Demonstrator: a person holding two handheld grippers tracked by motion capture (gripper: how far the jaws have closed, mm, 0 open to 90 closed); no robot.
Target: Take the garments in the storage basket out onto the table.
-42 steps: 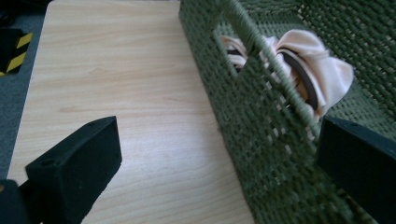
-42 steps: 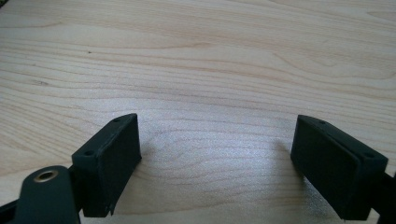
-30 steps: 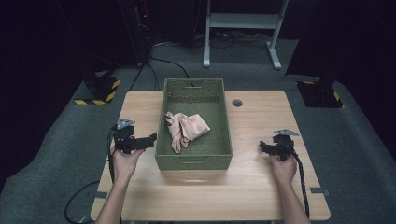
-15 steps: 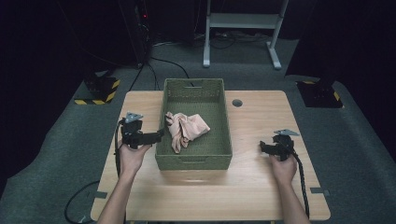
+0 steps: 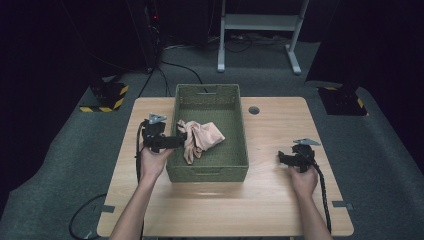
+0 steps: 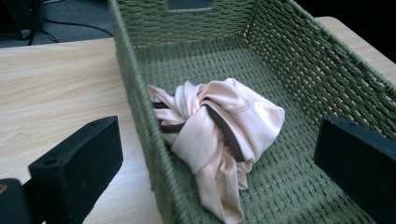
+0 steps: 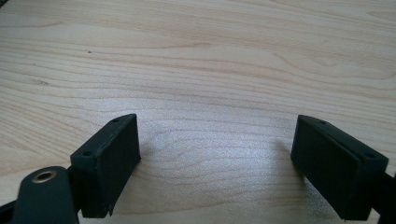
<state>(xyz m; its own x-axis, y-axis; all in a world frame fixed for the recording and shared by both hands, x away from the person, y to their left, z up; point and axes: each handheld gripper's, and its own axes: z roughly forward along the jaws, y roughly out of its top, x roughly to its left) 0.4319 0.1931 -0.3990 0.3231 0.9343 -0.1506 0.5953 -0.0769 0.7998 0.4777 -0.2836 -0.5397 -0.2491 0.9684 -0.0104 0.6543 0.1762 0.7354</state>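
Since the earlier frame, my left gripper (image 5: 181, 141) moves right over the basket (image 5: 209, 172) wall, jaws apart around the pink cloth (image 6: 219, 135); right gripper (image 5: 281, 158) rests, jaws apart.

The basket (image 6: 299, 70) is woven of coarse green cord, rough and matt, its weave open enough at the right of the frame to let light through. Inside it, the cloth (image 6: 219, 126) is a smooth, satiny peach fabric with a soft sheen and dark brown trim. The worktop (image 7: 201, 56) is pale wood-grain, smooth with a dull lustre. The fingers (image 7: 109, 163) are matt black, faintly grainy.
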